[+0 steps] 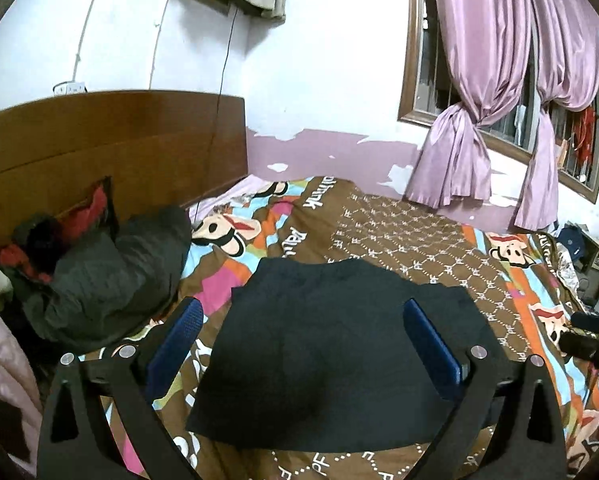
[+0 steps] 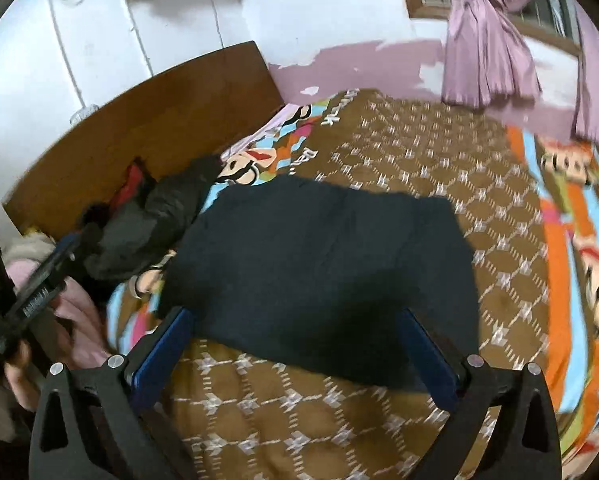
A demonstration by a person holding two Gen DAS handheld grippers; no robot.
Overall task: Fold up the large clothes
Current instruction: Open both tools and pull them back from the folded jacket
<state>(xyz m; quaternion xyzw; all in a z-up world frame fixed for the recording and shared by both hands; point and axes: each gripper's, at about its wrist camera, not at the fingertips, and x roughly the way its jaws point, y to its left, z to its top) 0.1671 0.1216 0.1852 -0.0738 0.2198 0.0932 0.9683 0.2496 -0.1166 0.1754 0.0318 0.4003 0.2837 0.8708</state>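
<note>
A dark navy garment (image 1: 339, 352) lies folded flat in a rough rectangle on the patterned bedspread (image 1: 411, 240). It also shows in the right wrist view (image 2: 319, 268). My left gripper (image 1: 303, 312) is open above the garment, its blue pads (image 1: 179, 336) spread to either side and holding nothing. My right gripper (image 2: 295, 320) is open and empty above the garment's near edge. In the right wrist view the left gripper (image 2: 35, 288) shows at the far left, held in a hand. In the left wrist view part of the right gripper (image 1: 591, 340) shows at the right edge.
A dark grey jacket (image 1: 107, 276) and red cloth (image 1: 91, 208) lie piled against the wooden headboard (image 1: 111, 136). Pink bedding (image 1: 3, 360) lies at the left. Purple curtains (image 1: 479, 120) hang by the window on the far wall. Clutter stands past the bed's right side (image 1: 595, 248).
</note>
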